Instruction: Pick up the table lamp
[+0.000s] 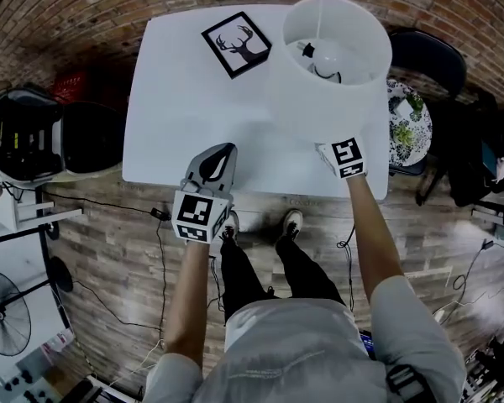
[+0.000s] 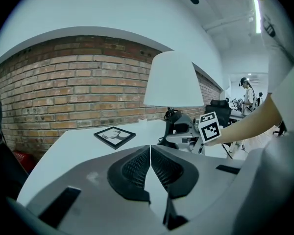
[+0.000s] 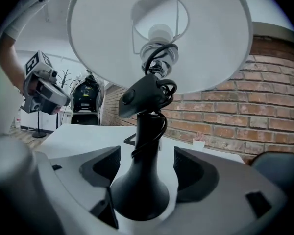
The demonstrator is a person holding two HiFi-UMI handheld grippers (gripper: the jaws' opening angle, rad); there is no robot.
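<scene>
The table lamp (image 1: pixel 332 49) has a white shade and a black stem and stands on the right part of the white table (image 1: pixel 176 124). In the right gripper view its black base (image 3: pixel 142 190) sits between the jaws of my right gripper (image 3: pixel 147 168), with a gap on each side, so that gripper is open. A black cord winds round the stem. In the head view the right gripper (image 1: pixel 328 151) reaches in under the shade. My left gripper (image 1: pixel 221 151) hovers over the table's front edge, shut and holding nothing; its pads (image 2: pixel 137 168) meet. From the left gripper view the lamp (image 2: pixel 171 80) stands ahead to the right.
A black-framed deer picture (image 1: pixel 236 44) lies on the table's far side, left of the lamp. A dark chair (image 1: pixel 428 57) and a patterned round thing (image 1: pixel 407 128) stand just right of the table. A brick wall runs behind. A fan (image 1: pixel 8 313) and clutter stand at the left.
</scene>
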